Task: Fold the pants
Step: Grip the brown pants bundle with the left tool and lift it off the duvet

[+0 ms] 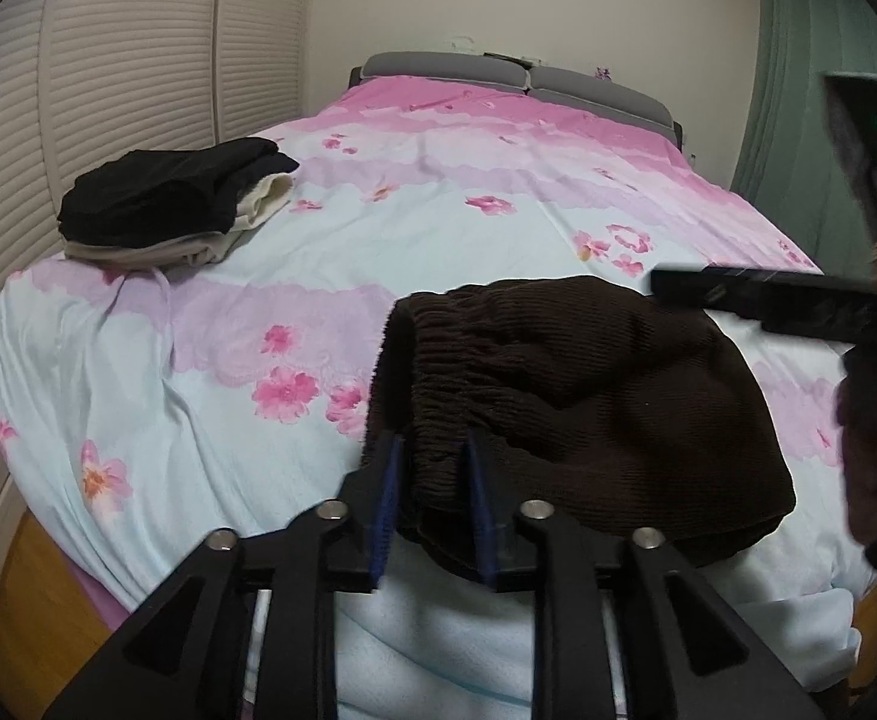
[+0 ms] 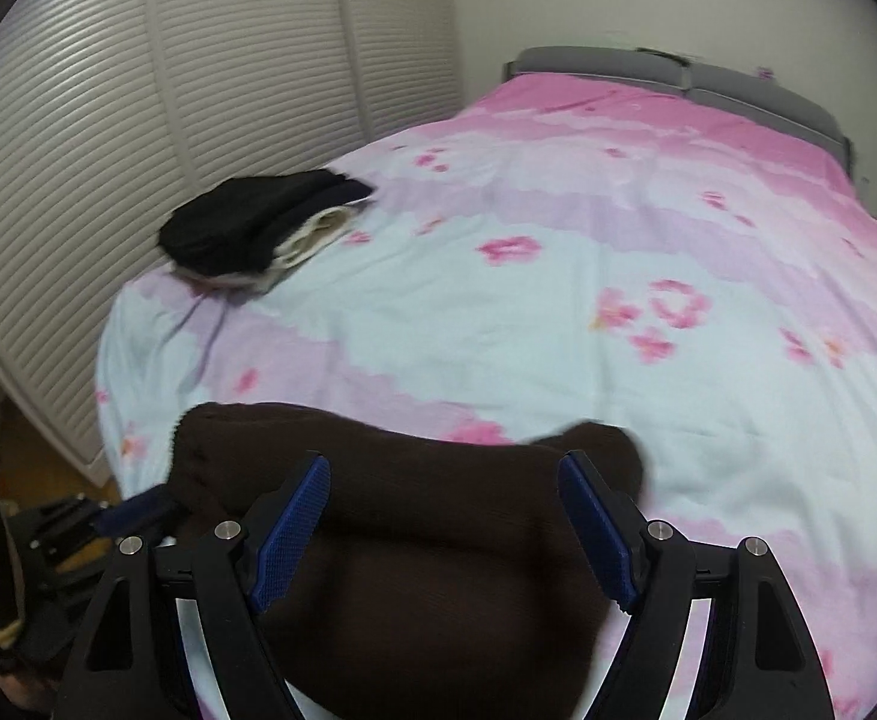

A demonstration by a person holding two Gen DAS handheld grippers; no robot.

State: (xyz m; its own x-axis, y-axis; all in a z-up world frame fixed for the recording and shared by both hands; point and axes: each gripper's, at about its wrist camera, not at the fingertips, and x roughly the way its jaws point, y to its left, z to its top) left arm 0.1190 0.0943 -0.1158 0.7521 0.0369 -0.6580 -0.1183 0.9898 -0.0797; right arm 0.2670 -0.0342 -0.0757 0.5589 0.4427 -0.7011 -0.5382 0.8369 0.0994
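Nearest to you, your left gripper [image 1: 432, 468] has its blue pads pinched narrow on the elastic waistband edge of the brown pants [image 1: 588, 396], fabric bunched between the jaws. In the right wrist view, your right gripper [image 2: 444, 480] stands wide, pads well apart, poised above the brown pants [image 2: 426, 570] with no cloth caught between the pads; whether the pads touch the cloth below cannot be told.

The pants lie as a folded, rounded bundle at the near edge of the bed [image 1: 378, 228], close to where the cover drops off toward you. In the left wrist view the waistband edge faces left; a rounded fold runs along the near right side. In the right wrist view one corner of the bundle sticks up to the right, just beyond the right pad.

Past the bundle, the floral cover is flat, with mild creases near the left corner. Wood floor [image 1: 24, 618] shows beyond the bed's near left corner.

Farther off, at the left edge of the bed, sits a stack of folded clothes [image 1: 180, 198], black over cream, well apart from the pants. A louvred wardrobe [image 1: 108, 60] runs close along that left side. At the far end stands the grey headboard [image 1: 516, 75]; green curtains [image 1: 810, 90] hang far right.
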